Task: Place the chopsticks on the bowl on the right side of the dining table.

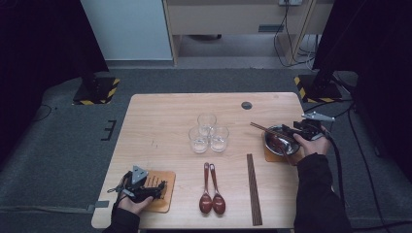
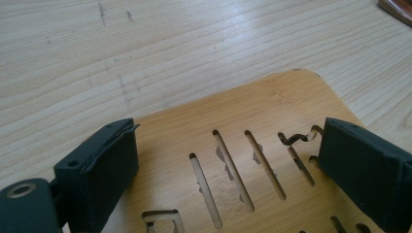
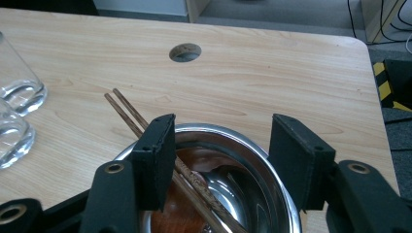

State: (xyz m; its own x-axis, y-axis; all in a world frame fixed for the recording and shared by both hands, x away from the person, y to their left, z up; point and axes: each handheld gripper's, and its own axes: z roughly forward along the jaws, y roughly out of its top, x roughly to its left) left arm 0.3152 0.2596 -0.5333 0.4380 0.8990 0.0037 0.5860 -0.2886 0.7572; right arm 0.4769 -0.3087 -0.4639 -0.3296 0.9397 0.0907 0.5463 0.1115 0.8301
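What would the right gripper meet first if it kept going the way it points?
Probably the steel bowl: the right gripper points down into it, open jaws astride the near rim. The chopsticks lying across the bowl by one jaw could be touched first; depth is unclear.

A wooden worktop (image 1: 160,121) seen from above. Three glasses (image 1: 208,132) cluster at its centre, with two wooden spoons (image 1: 212,190) and a pair of chopsticks (image 1: 253,189) nearer the person. The left tool (image 1: 158,188) rests on a wooden mat (image 1: 166,199). The right tool (image 1: 286,130) hovers over a metal bowl (image 1: 271,141) with chopsticks lying across it.
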